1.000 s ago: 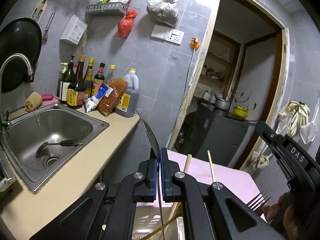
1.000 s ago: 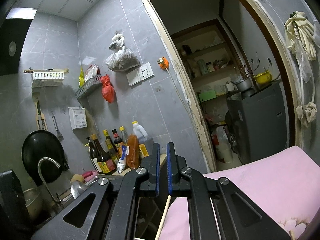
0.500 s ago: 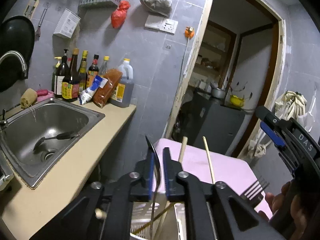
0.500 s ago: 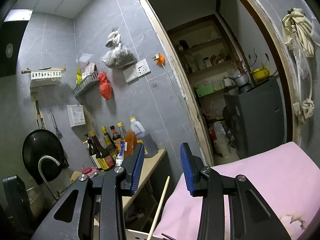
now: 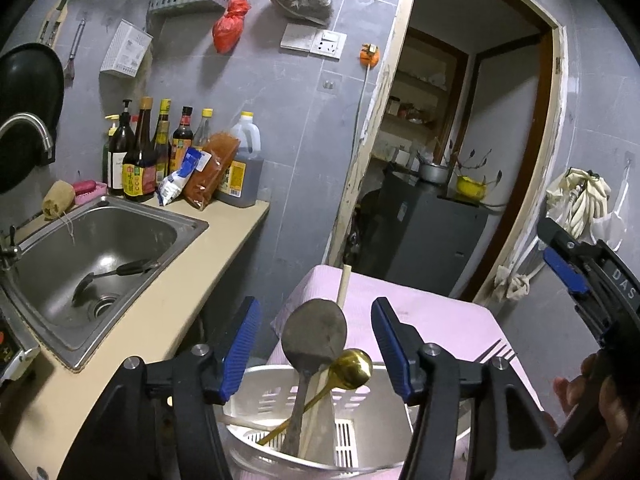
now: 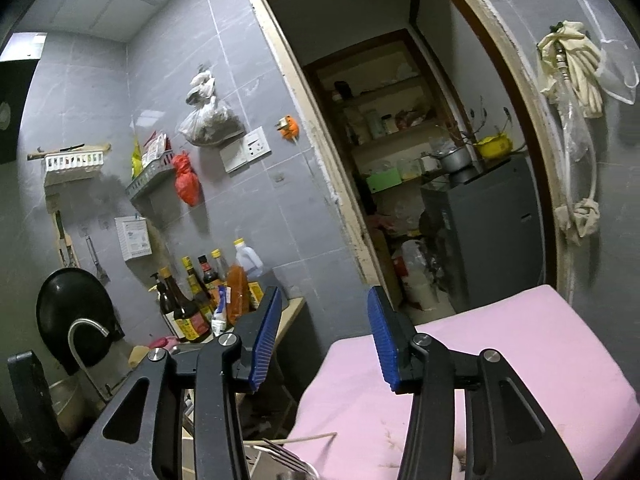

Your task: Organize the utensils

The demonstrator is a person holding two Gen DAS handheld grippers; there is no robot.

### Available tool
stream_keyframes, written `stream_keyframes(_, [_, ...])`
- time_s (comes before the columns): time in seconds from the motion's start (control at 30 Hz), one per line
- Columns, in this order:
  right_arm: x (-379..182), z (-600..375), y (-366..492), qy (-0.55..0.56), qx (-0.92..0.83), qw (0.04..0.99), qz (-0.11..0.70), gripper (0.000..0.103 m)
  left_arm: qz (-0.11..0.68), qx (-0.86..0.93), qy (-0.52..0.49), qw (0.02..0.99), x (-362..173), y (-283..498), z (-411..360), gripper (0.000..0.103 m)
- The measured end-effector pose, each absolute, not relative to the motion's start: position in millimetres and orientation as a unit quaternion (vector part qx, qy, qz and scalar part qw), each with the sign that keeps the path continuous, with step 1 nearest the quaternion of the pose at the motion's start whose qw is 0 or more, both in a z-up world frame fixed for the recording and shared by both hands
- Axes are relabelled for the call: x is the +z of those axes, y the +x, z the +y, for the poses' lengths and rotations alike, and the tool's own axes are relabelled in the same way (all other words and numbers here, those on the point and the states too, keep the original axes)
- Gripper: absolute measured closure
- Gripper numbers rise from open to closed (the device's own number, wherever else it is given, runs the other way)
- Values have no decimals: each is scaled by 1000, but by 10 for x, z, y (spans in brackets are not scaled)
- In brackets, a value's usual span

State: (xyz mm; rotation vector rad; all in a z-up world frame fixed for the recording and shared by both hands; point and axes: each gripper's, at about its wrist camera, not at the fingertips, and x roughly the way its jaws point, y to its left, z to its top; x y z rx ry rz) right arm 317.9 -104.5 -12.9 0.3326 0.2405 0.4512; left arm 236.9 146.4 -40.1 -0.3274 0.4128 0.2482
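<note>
Below the left gripper (image 5: 316, 344), a white slotted utensil holder (image 5: 360, 436) stands on a pink cloth (image 5: 432, 312), holding a steel spoon (image 5: 314, 332), a smaller gold spoon (image 5: 352, 365) leaning across it, a wooden chopstick (image 5: 343, 286) and a fork (image 5: 494, 354) at its right rim. Both blue-padded jaws stand wide apart, gripping nothing. The right gripper (image 6: 320, 340) is likewise spread apart and empty, above the pink cloth, with fork tines (image 6: 280, 454) below it. To the left lie a steel sink (image 5: 80, 256) and bottles (image 5: 140, 160) on the counter (image 5: 192, 264).
</note>
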Motion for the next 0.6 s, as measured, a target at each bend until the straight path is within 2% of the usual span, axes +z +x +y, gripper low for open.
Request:
stream_keyframes(0.07, [-100, -1109, 3159, 162, 219, 955, 120, 61, 206, 122, -162, 957, -384, 2354, 1448, 47])
stream_keyframes(0.13, [-73, -1192, 3131, 162, 215, 955, 121, 53, 210, 123, -159, 957, -360, 2350, 1430, 46])
stream_keyframes(0.2, [-37, -1290, 3100, 161, 209, 957, 119, 52, 212, 124, -156, 957, -341, 2335, 1401, 43])
stream_keyframes(0.27, [-14, -1379, 3071, 159, 203, 959, 119, 50, 212, 125, -154, 957, -320, 2310, 1373, 40])
stream_keyframes(0.4, [43, -1571, 3007, 157, 190, 962, 117, 38, 206, 129, -158, 957, -274, 2247, 1319, 31])
stream_keyframes(0.6, [149, -1795, 2963, 147, 180, 965, 120, 32, 199, 130, -149, 960, -192, 2220, 1207, 28])
